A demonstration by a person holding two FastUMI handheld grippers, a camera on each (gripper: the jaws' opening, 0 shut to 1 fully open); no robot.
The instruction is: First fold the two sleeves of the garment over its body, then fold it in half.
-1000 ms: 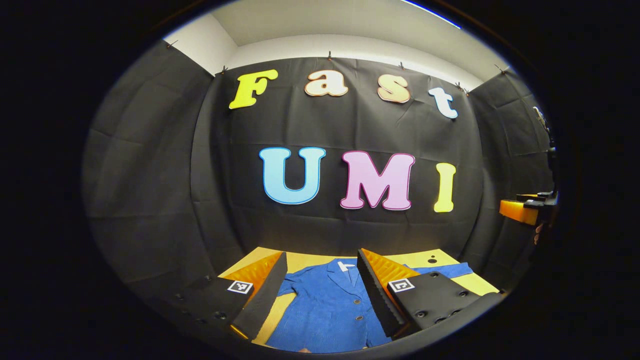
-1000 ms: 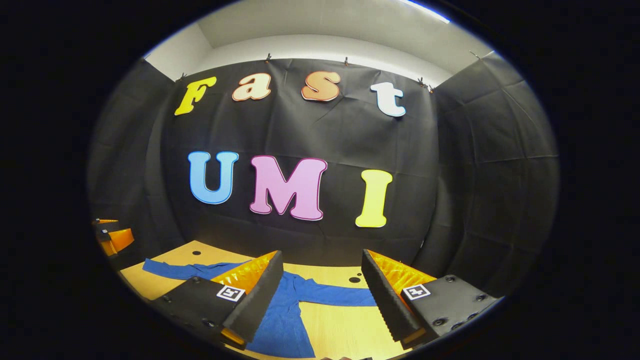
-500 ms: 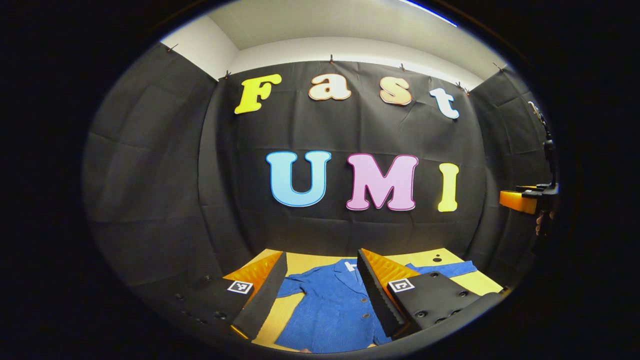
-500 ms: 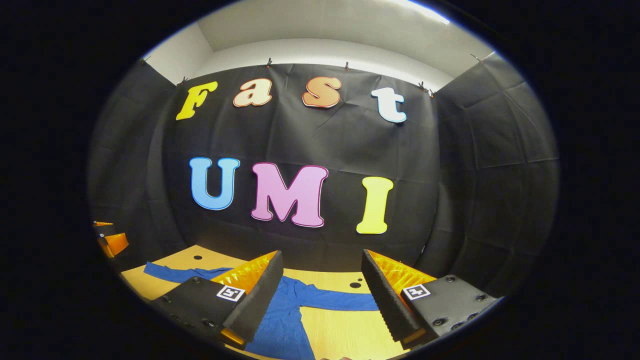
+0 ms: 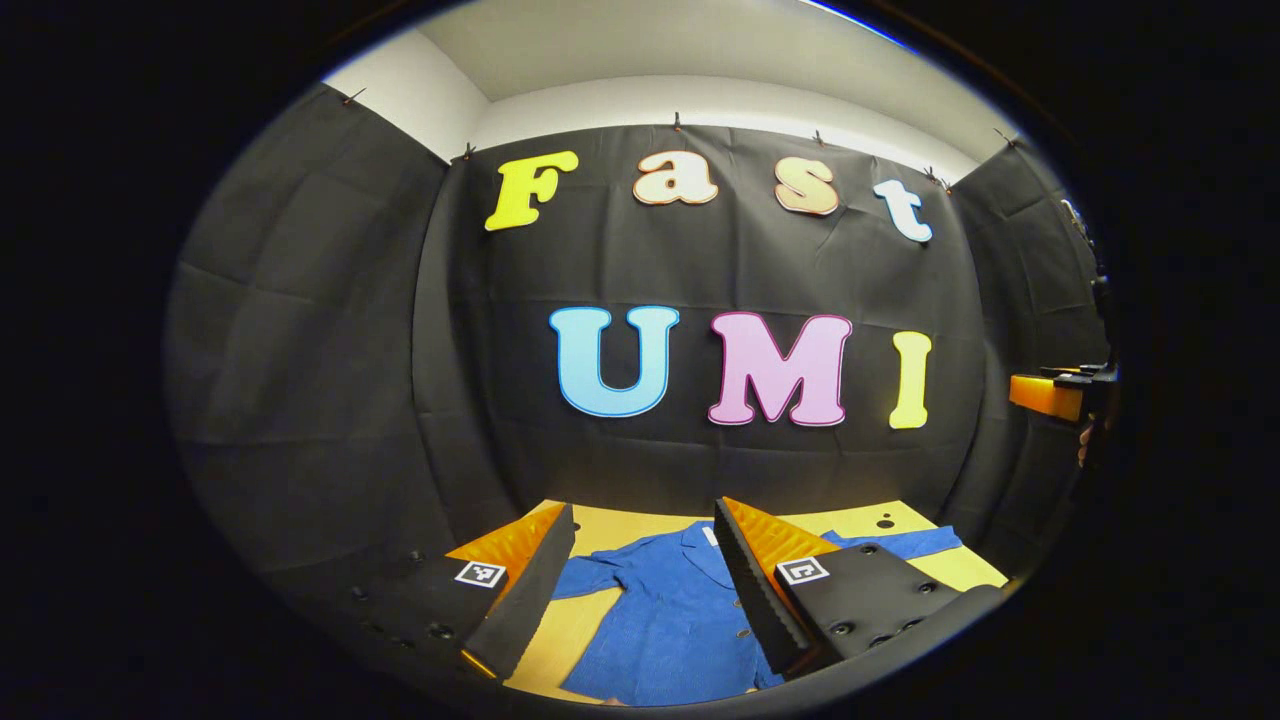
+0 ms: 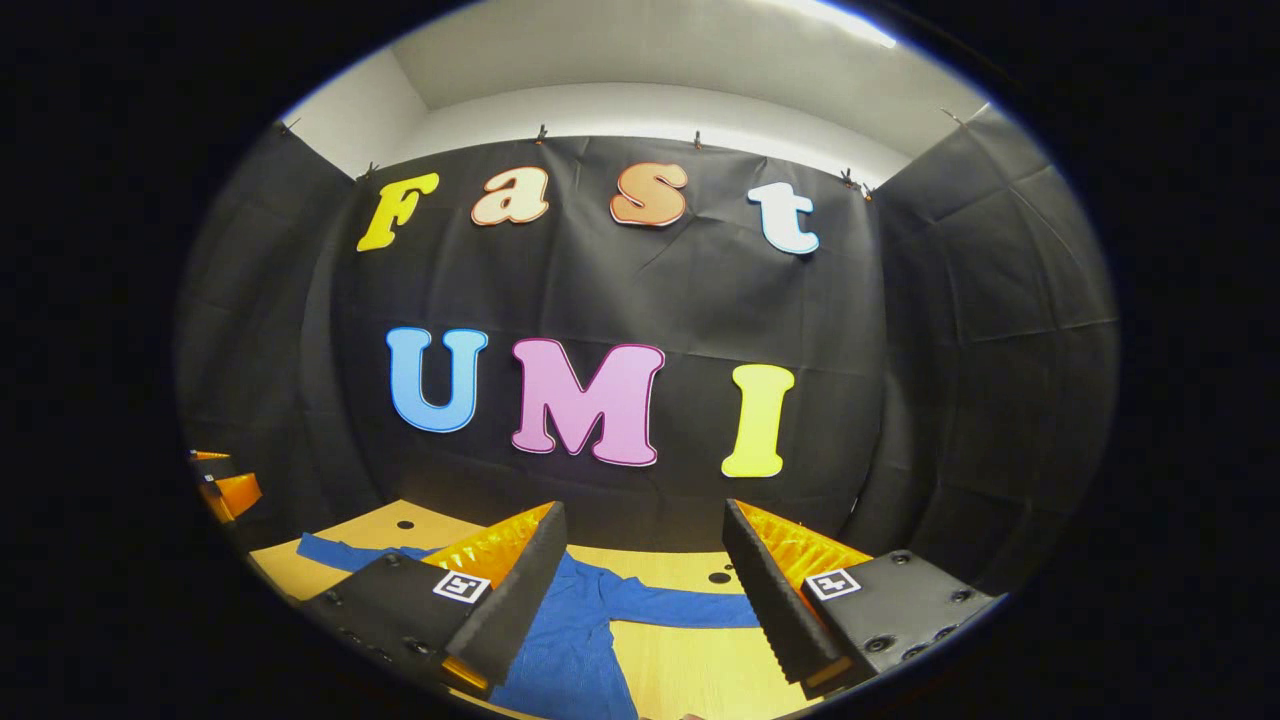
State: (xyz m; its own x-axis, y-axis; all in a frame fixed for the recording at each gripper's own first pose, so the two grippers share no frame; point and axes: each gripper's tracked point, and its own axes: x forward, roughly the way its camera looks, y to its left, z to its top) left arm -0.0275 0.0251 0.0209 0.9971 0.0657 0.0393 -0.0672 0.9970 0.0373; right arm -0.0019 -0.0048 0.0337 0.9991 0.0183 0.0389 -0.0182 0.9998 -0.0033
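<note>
Nearest to me in the left gripper view, my left tool (image 5: 640, 580) hangs above the worktop with its two fingers spread wide and nothing between them. Through that gap I see the blue garment (image 5: 670, 630) lying flat on the yellow worktop (image 5: 620, 525), front side up, collar toward the far wall and small buttons running down its front. One sleeve (image 5: 895, 542) stretches out to the right, past the right finger, flat on the wood and not folded over the body. Over in the right gripper view, my right tool (image 6: 645, 585) is likewise wide open and holding nothing, raised clear of the cloth. Between its fingers the garment (image 6: 565, 650) shows its body at the bottom, with one sleeve (image 6: 680, 612) running right across the worktop (image 6: 690, 670) and the other sleeve (image 6: 335, 552) reaching out to the left behind the left finger; both lie spread and unfolded. A little farther off, at the left edge of the right gripper view, I catch the left tool (image 6: 225, 485) held up off the worktop. At the right edge of the left gripper view I see the right tool (image 5: 1060, 392) held high. Beyond everything, the black cloth wall (image 5: 300, 350) closes the booth behind the worktop.
</note>
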